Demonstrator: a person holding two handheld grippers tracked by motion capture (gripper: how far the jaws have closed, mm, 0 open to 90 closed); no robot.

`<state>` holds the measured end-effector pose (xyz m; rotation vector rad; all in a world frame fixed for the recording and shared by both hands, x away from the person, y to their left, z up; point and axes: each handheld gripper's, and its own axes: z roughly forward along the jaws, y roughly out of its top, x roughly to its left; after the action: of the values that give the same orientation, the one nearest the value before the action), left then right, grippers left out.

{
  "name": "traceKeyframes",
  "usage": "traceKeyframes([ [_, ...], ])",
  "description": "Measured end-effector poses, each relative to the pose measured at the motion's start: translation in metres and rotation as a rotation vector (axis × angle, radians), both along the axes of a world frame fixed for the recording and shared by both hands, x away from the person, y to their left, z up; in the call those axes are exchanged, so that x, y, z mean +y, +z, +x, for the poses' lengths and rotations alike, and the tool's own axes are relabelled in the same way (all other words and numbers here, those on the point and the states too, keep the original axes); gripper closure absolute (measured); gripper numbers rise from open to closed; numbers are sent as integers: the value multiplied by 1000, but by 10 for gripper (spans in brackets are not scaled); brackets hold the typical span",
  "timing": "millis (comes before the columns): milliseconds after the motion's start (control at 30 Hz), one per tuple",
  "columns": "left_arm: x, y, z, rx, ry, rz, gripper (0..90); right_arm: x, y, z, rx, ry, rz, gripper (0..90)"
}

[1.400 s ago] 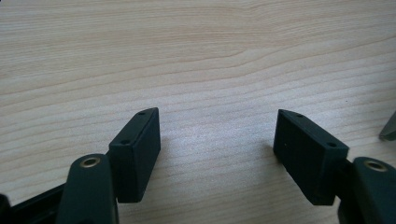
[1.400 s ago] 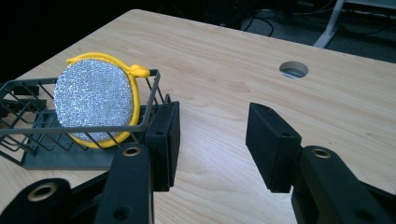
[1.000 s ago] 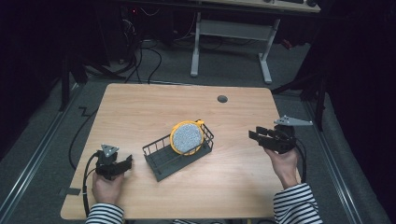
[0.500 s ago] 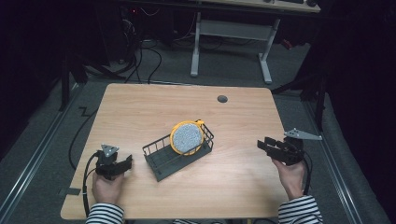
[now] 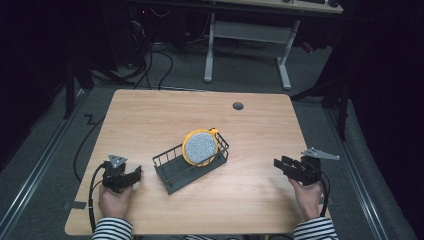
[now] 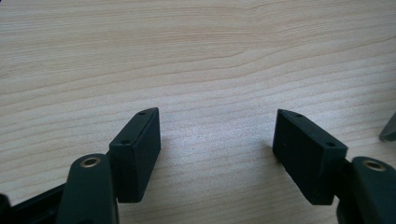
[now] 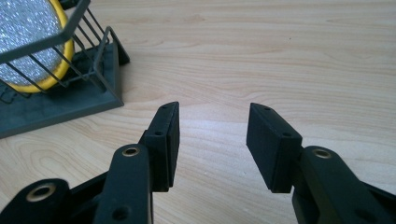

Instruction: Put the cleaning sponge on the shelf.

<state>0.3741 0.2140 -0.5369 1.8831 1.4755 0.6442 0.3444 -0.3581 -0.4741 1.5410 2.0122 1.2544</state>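
- The left gripper lies low on the table near its front left corner; its fingers stand apart with only bare wood between them.
- The right gripper sits near the front right edge, its fingers also parted and holding nothing, with bare wood between them.
- The wire basket stands between the two grippers, just beside the left one and well apart from the right.
- The round yellow-rimmed scrubber stands on edge in the basket's far end, leaning against the wires; in the right gripper view it shows at upper left behind the wire.
- Open wood lies all around: a wide strip behind the basket up to the small round hole, and a free stretch from basket to right gripper.
- Beyond the far edge stand the white legs of another desk and loose cables on the floor.
- No readable writing anywhere.
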Motion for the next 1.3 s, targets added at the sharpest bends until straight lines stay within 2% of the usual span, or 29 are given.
traceKeyframes([
  [600,0,0,0,0,1,-3,333,17,-35,-2,38,6,-57,528],
  [900,0,0,0,0,1,-3,334,24,-53,-3,54,0,-144,482],
  [967,0,0,0,-1,2,-3,334,30,-55,-4,36,-1,-215,476],
  [1033,0,0,0,0,2,-3,333,33,-55,-5,26,0,-243,472],
  [1133,0,0,0,-1,2,-3,333,35,-56,-5,20,-8,-258,438],
  [1233,0,0,0,1,2,-1,330,39,-56,-6,8,-8,-309,415],
  [1300,0,0,0,2,0,0,326,38,-56,-5,18,-14,-298,400],
])
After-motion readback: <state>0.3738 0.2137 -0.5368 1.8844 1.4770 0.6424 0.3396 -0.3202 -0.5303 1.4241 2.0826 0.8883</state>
